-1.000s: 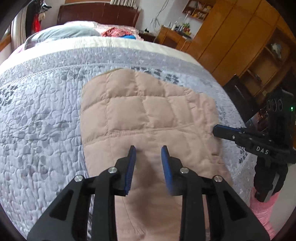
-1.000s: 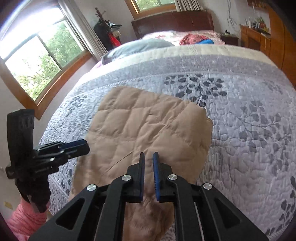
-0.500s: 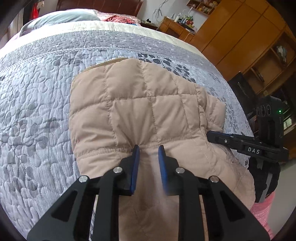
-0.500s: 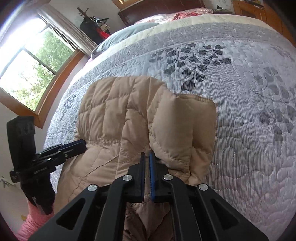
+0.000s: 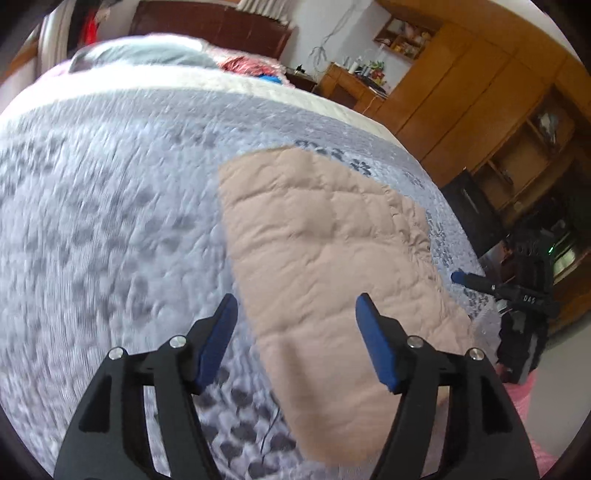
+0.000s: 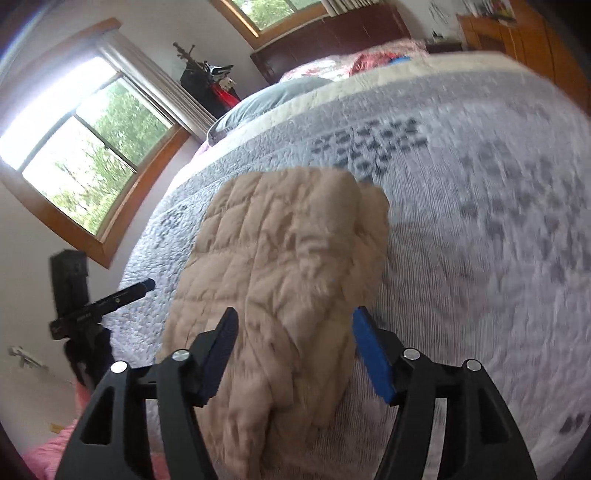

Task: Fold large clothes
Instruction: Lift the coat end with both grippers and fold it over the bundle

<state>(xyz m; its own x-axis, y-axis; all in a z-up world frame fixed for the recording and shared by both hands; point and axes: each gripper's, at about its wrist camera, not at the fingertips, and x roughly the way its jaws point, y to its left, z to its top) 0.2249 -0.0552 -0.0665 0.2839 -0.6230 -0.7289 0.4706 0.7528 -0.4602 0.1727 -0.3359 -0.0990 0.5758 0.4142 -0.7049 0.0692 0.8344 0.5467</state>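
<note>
Bedroom, bed (image 5: 110, 229) under grey quilted spread. Tan padded garment (image 5: 325, 258) lies folded near the bed's foot edge (flat, nothing gripping it). Left tool (image 5: 295, 332) and right tool (image 6: 293, 339) both opening, jaws clear above fabric.

We find the folded jacket (image 5: 325, 258) lying flat on the bed (image 5: 110, 229), toward its near edge. The left tool (image 5: 295, 332) hangs above the jacket's left border, jaws opening, nothing between the pads. The right tool (image 6: 293, 343) hangs over the jacket's near end, jaws opening, cloth below but not pinched. Pillows (image 6: 273, 99) lie at the bed's far end before the headboard (image 5: 207, 26). A window (image 6: 85, 147) stands left of the bed, cabinets (image 5: 480, 103) to its right.
</note>
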